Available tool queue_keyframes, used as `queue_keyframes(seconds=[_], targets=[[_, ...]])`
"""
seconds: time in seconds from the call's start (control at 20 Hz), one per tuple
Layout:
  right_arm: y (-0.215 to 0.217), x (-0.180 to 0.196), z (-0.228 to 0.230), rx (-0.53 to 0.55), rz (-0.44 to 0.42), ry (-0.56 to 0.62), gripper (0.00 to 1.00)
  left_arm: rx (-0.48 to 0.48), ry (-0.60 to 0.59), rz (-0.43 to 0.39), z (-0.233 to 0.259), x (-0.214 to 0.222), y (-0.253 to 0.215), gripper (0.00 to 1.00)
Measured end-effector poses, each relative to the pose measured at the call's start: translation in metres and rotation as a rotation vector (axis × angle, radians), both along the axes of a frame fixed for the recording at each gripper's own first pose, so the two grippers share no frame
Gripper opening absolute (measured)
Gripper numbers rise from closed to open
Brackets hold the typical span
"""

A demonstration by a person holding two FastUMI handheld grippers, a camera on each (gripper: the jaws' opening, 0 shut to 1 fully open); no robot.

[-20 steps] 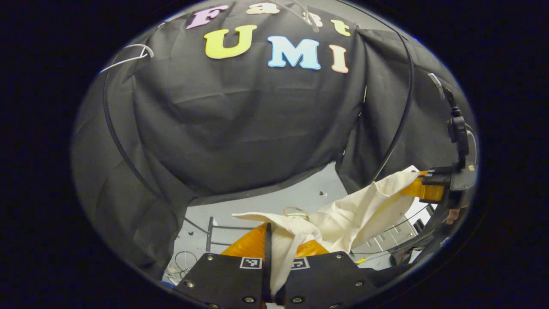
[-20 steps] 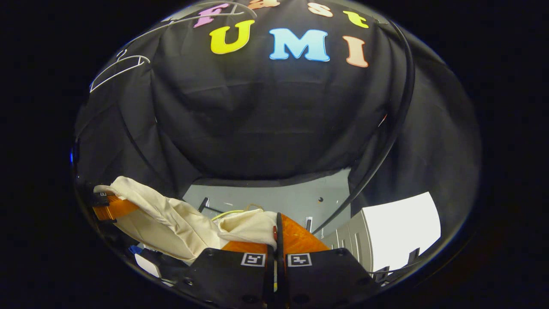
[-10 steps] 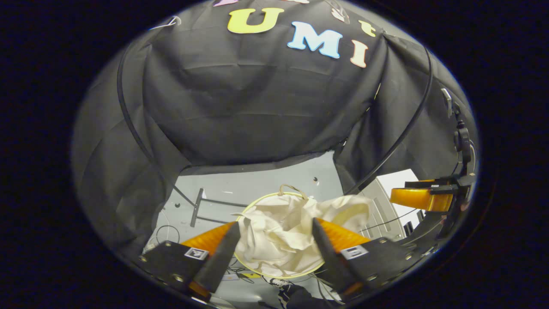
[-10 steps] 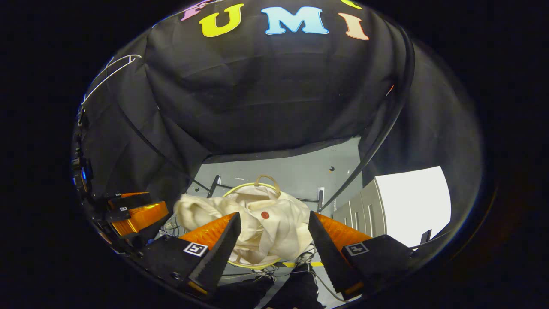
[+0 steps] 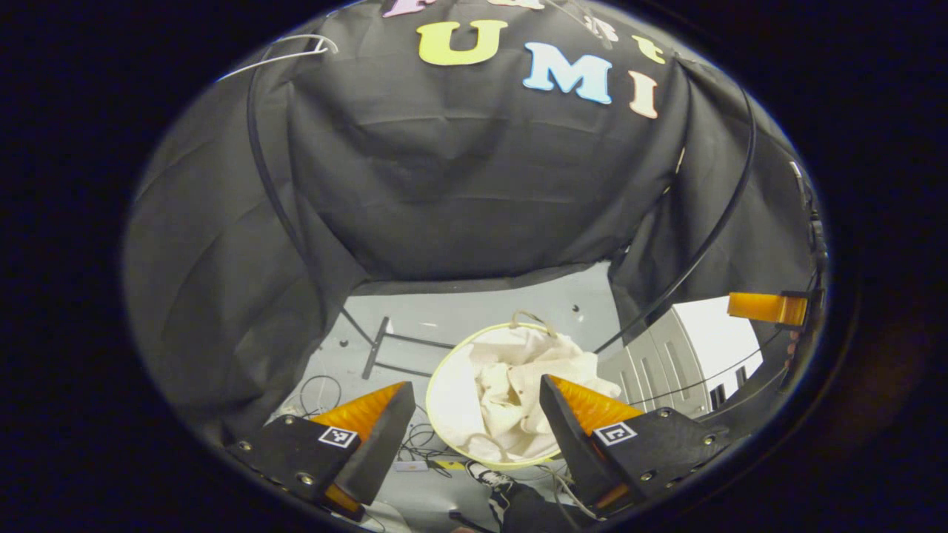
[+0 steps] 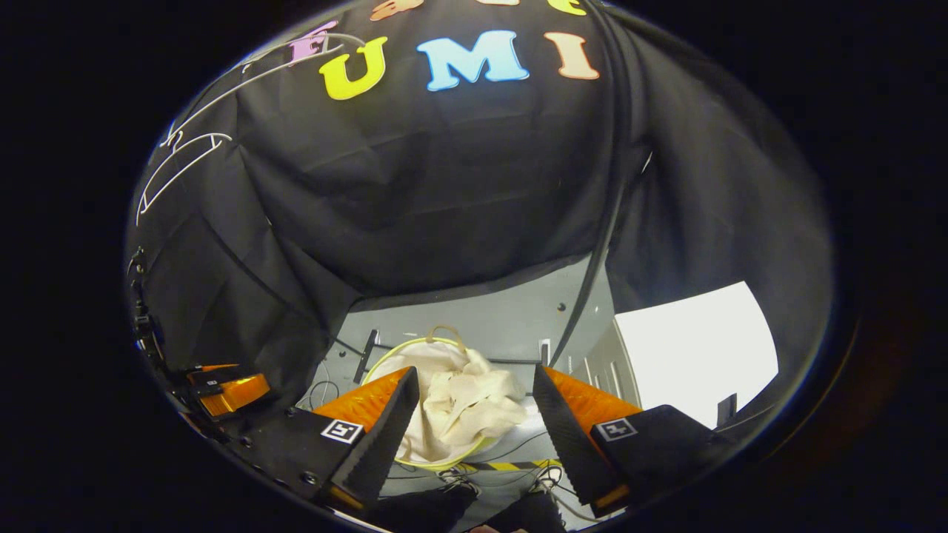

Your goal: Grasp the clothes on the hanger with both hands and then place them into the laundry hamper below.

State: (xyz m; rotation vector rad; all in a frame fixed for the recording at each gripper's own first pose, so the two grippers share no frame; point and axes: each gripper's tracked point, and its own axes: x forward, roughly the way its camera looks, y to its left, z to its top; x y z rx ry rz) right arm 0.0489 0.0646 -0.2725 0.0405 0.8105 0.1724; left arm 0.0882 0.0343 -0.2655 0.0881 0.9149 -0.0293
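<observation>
Grey floor [image 5: 474, 314] lies under one round laundry hamper [image 5: 443, 385], and one cream garment [image 5: 518, 385] sits crumpled inside it, part bunched near the rim. Both grippers hang above with nothing held: the left gripper [image 5: 474, 396] has its jaws spread wide, and so does the right gripper [image 6: 474, 381]. To finish well, I judge both should lift straight up without snagging the cloth. Two white wire hangers [image 6: 185, 155] show bare at upper left in the right gripper view.
</observation>
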Motion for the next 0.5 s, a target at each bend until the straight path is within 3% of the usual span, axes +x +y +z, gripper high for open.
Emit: queue_keyframes(seconds=[0.2, 0.35, 0.5], targets=[[-0.048, 0.003, 0.040, -0.058, 0.018, -0.181, 0.98, 0.010, -0.081, 0.090, 0.039, -0.017, -0.037, 0.99], [-0.083, 0.002, 0.062, -0.073, 0.007, -0.289, 0.98, 0.048, -0.122, 0.095, 0.055, -0.024, -0.077, 1.00], [-0.114, 0.002, 0.088, -0.093, -0.002, -0.401, 0.98, 0.093, -0.283, 0.071, 0.100, -0.013, -0.122, 0.99]])
